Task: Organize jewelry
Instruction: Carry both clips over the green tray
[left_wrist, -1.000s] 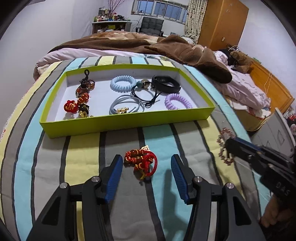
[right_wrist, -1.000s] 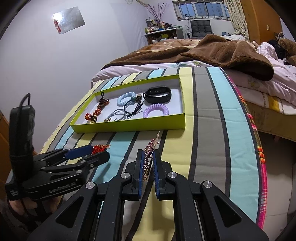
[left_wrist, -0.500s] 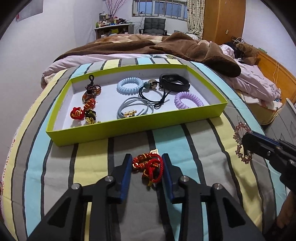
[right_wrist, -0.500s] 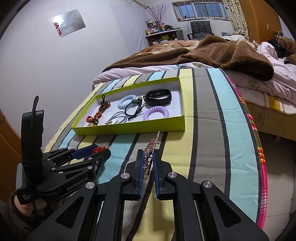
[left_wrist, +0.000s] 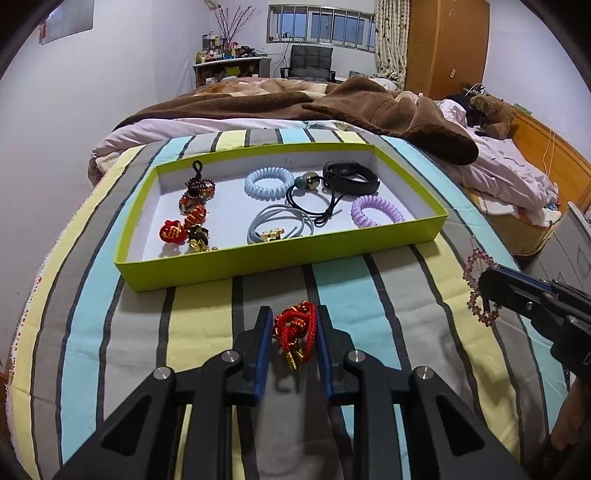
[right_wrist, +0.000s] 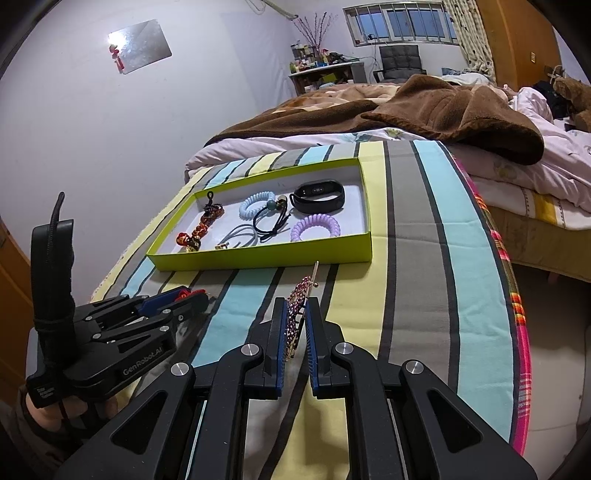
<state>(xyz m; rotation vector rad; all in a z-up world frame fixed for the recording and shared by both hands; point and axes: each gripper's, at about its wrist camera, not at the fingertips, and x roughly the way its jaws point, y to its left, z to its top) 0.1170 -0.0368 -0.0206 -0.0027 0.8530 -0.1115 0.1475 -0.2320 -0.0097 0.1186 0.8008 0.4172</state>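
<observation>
- Bed setup here: striped blanket (left_wrist: 369, 295) spread over the bed, with a lime-green tray (left_wrist: 280, 258) sitting on it.
- Left tool (left_wrist: 291, 332) has just been closing in, and its blue pads are now squeezing a red cord bracelet (left_wrist: 295, 326) from both sides. The bracelet sits just in front of the tray's near wall, not inside it, and its little gold end hangs down between the fingers.
- Right tool (right_wrist: 297, 328) is pinching a pink beaded bracelet (right_wrist: 295, 314), jaws nearly together. From the left camera you can see the loop (left_wrist: 480, 288) dangling off the tip, off to the right of the tray and clear of it.
- Already in the tray: a blue coil hair tie (left_wrist: 268, 178), a purple coil hair tie (left_wrist: 376, 211), a black fitness band (left_wrist: 351, 178), a black elastic with a bead (left_wrist: 314, 199), a grey cord loop with a gold charm (left_wrist: 277, 225), and a string of red and brown knotted charms (left_wrist: 192, 210) along the left side.
- Brown fleece blanket (left_wrist: 369, 110) is bunched up further back on the bed, well away from the tray.
</observation>
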